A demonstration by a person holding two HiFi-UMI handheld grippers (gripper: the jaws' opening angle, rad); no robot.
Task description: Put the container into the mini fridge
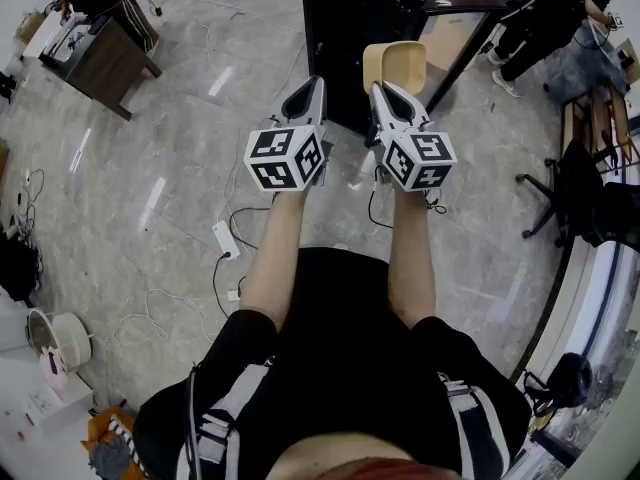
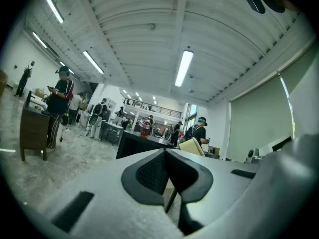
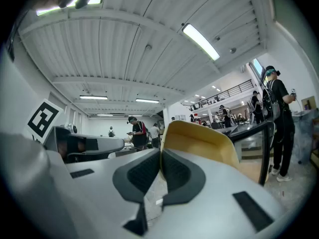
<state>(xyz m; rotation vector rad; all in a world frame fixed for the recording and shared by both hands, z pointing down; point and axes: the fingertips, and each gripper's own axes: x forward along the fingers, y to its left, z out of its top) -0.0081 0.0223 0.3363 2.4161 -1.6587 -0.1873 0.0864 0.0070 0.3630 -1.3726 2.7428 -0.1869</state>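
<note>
Tan container (image 1: 397,64) at 12 o'clock | both forearms stretched forward | right hand-held gripper (image 1: 386,90) clamped on its rim | left hand-held gripper (image 1: 311,86) clenched, empty

My left tool (image 1: 311,85) and right tool (image 1: 386,89) have pale grey shells with black padded jaws. Each carries a white cube (image 1: 285,158) of black square markers. I wear black clothes (image 1: 340,348) with white stripes.

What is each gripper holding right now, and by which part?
The right gripper is shut on the tan container, pinching its wall at the rim. The left gripper is shut with nothing between its jaws.
</note>
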